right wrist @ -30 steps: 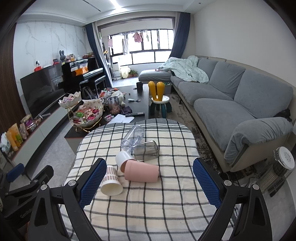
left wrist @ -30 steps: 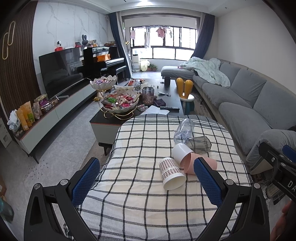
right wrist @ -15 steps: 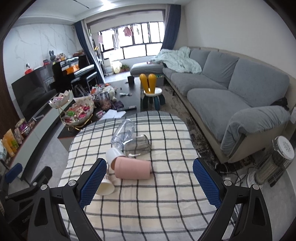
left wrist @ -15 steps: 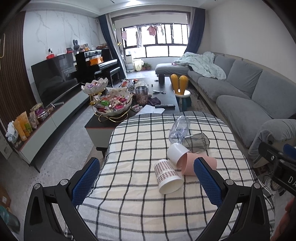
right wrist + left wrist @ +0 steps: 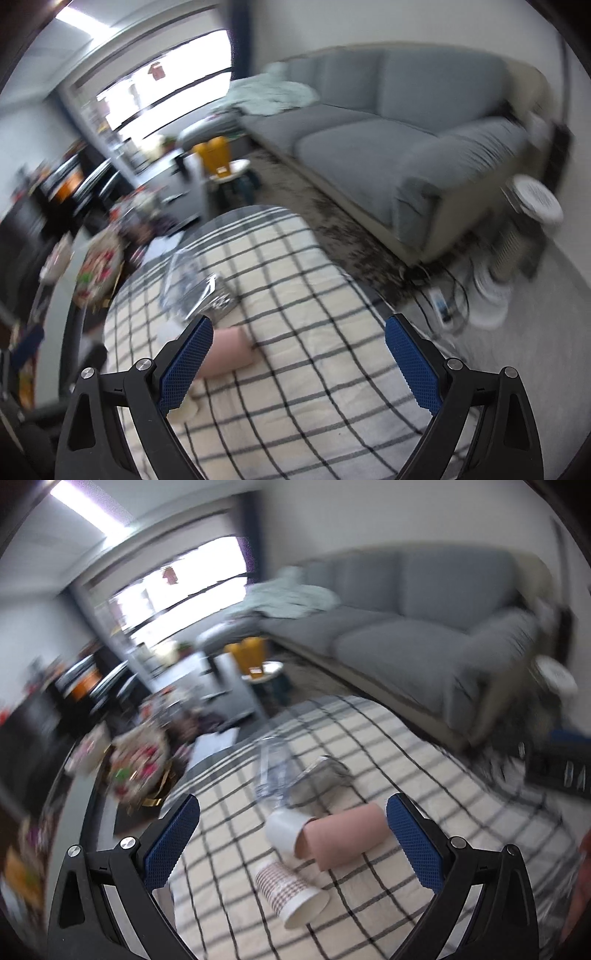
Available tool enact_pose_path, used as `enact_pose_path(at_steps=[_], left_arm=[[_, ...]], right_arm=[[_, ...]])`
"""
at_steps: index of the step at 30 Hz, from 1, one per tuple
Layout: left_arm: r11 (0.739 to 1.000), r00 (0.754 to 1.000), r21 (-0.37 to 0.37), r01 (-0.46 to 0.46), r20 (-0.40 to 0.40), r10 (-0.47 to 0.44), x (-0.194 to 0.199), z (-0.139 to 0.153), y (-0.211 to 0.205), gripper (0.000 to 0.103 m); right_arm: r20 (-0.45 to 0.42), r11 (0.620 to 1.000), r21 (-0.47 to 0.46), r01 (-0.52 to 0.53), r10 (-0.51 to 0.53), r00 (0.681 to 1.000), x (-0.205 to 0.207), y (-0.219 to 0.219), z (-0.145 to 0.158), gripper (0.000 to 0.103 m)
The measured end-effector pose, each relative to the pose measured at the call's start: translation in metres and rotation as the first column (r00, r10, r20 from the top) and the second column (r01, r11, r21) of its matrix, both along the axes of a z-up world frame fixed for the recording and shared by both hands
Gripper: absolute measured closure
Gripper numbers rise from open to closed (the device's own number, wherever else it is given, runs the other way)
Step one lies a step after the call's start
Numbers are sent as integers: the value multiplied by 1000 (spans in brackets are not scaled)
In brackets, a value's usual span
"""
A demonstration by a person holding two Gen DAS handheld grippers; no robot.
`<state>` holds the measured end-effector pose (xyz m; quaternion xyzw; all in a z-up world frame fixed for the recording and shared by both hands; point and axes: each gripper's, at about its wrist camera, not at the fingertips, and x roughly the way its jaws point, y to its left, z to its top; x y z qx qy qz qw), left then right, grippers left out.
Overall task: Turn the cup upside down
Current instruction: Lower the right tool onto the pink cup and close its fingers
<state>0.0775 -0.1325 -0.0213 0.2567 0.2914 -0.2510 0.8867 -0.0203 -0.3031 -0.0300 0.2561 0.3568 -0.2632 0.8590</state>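
Observation:
Several cups lie on their sides on the checked tablecloth (image 5: 424, 775). A pink cup (image 5: 343, 836) lies across the middle, a white cup (image 5: 282, 829) at its mouth, a brown-patterned paper cup (image 5: 290, 890) nearest me. A clear plastic cup (image 5: 273, 771) and a grey glass cup (image 5: 321, 779) lie behind. My left gripper (image 5: 291, 845) is open above the table, the pink cup between its fingers in the view. My right gripper (image 5: 299, 362) is open; the pink cup (image 5: 227, 350) is by its left finger. The view is blurred.
A grey sofa (image 5: 406, 627) runs along the right. A coffee table with a snack bowl (image 5: 140, 768) stands beyond the table at left. A yellow-topped stool (image 5: 229, 170) stands on the floor. A white fan heater (image 5: 532, 206) with cables is at the right.
Both grippers have swung and tilted to the right, closer over the table; the views are now motion-blurred. The cups have not moved. Both grippers stay open.

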Motion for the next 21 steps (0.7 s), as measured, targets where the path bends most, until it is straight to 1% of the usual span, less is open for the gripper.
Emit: enact_pose_path(at_steps=[2, 3, 4, 6, 8, 9, 10, 12, 13, 14, 17, 18, 19, 20, 21], left_arm=[[994, 995, 56, 95, -30, -93, 9, -8, -15, 0], [987, 989, 85, 140, -49, -136, 14, -13, -22, 0], [975, 980, 115, 191, -70, -184, 17, -19, -30, 0], [948, 957, 151, 280, -119, -264, 23, -30, -43, 0], [913, 925, 181, 366, -174, -337, 30, -41, -57, 0], [890, 903, 190, 414, -212, -374, 33, -48, -62, 0], [862, 876, 203, 464, -254, -411, 35, -56, -69, 1], [815, 830, 219, 536, -312, -462, 37, -69, -78, 2], [790, 805, 229, 569, -349, -479, 40, -77, -84, 3], [776, 791, 236, 585, -377, -482, 42, -82, -89, 6], [729, 736, 260, 633, -495, -463, 55, -106, -102, 7], [709, 717, 273, 650, -529, -454, 58, -114, -106, 7], [686, 694, 281, 671, -563, -449, 61, -121, -109, 8], [656, 671, 296, 695, -594, -443, 63, -130, -113, 8], [637, 659, 307, 708, -610, -439, 65, -135, -115, 8]], right_arm=[[-5, 997, 27, 72, -72, 997, 1, -8, -4, 8], [-8, 995, 37, 96, -96, 995, 1, -10, -6, 8], [-13, 991, 53, 125, -124, 992, 3, -12, -10, 8], [-24, 984, 81, 162, -160, 987, 6, -17, -18, 8], [-42, 974, 109, 197, -193, 980, 9, -20, -28, 8], [-54, 968, 129, 214, -208, 977, 11, -23, -35, 8], [-70, 961, 152, 230, -222, 973, 13, -26, -43, 8], [-107, 945, 198, 259, -242, 964, 16, -29, -56, 8], [-129, 934, 230, 275, -251, 959, 18, -32, -66, 8], [-149, 922, 256, 290, -258, 955, 20, -34, -74, 8], [-217, 878, 330, 346, -286, 933, 24, -40, -101, 8], [-234, 862, 353, 365, -296, 926, 25, -41, -108, 8], [-249, 846, 371, 382, -305, 919, 25, -41, -114, 8], [-263, 833, 388, 395, -310, 914, 26, -42, -121, 8], [-273, 824, 399, 401, -311, 910, 28, -42, -125, 8]])
